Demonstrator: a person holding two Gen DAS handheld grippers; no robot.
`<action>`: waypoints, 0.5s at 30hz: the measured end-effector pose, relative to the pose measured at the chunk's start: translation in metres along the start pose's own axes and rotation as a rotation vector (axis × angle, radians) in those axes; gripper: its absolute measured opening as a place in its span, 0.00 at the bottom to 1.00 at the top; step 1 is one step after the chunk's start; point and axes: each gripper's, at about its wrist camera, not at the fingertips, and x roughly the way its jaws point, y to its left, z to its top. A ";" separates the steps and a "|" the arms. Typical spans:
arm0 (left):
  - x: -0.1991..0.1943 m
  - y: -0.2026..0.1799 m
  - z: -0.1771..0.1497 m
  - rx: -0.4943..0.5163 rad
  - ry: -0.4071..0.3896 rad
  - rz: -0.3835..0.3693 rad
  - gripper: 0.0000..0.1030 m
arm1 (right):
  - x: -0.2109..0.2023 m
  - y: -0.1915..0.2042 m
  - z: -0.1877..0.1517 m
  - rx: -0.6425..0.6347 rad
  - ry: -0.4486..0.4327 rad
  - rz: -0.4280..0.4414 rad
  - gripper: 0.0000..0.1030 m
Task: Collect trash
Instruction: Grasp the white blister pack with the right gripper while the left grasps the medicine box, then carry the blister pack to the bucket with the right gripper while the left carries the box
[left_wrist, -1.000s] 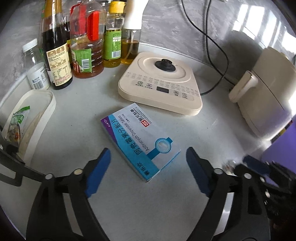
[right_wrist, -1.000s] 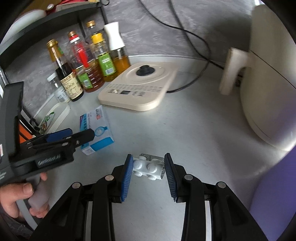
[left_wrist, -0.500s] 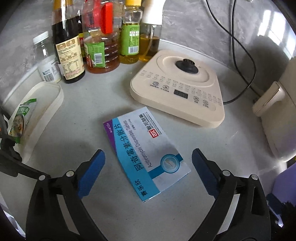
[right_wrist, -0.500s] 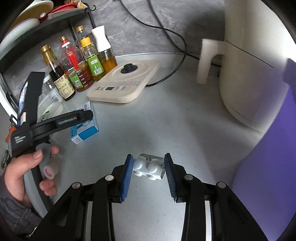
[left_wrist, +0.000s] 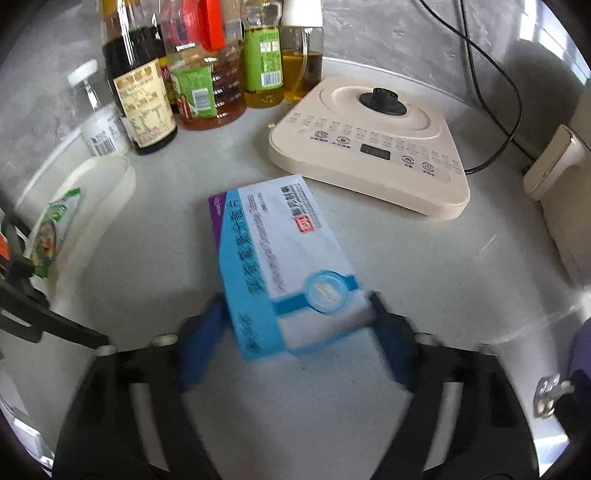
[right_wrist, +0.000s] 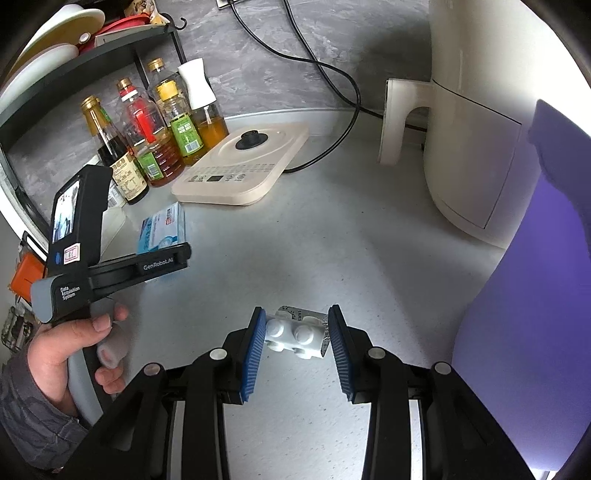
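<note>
Since half a second ago the left hand-held gripper (left_wrist: 297, 332) has pushed forward over the medicine box (left_wrist: 284, 266), so the blue and white carton now sits between its blue pads, where earlier it lay clear ahead of them. Both pads are motion-blurred; they flank the near end of the box closely, one at its 9 o'clock edge and one at its 3 o'clock edge, but whether they are pressing it or only bracketing it cannot be told. The box lies flat on the grey bench (left_wrist: 424, 280), its far end pointing toward 11 o'clock, near the cream appliance base (left_wrist: 373, 140) at 1 o'clock. A row of sauce and oil bottles (left_wrist: 207, 74) stands at 11 o'clock against the wall, with a white tray (left_wrist: 110, 184) at 9 o'clock holding a green sachet (left_wrist: 51, 229).

In the right wrist view, the right hand-held gripper (right_wrist: 297, 343) is clamped on a white blister pack (right_wrist: 295, 334), held above the bench with its bubbles facing the camera. At 9 o'clock the person's left hand (right_wrist: 66, 350) grips the other tool's handle. A cream air fryer (right_wrist: 476, 122) stands at 1 o'clock, and a purple surface (right_wrist: 535, 295) fills the 3 o'clock side.
</note>
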 end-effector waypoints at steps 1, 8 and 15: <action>-0.001 0.001 -0.001 0.001 0.000 -0.015 0.69 | -0.001 0.001 0.000 -0.003 -0.001 0.000 0.34; -0.026 0.006 -0.007 0.036 -0.040 -0.079 0.69 | -0.007 0.016 0.010 -0.030 -0.033 0.015 0.34; -0.061 0.012 0.001 0.076 -0.113 -0.133 0.69 | -0.025 0.031 0.027 -0.053 -0.094 0.035 0.34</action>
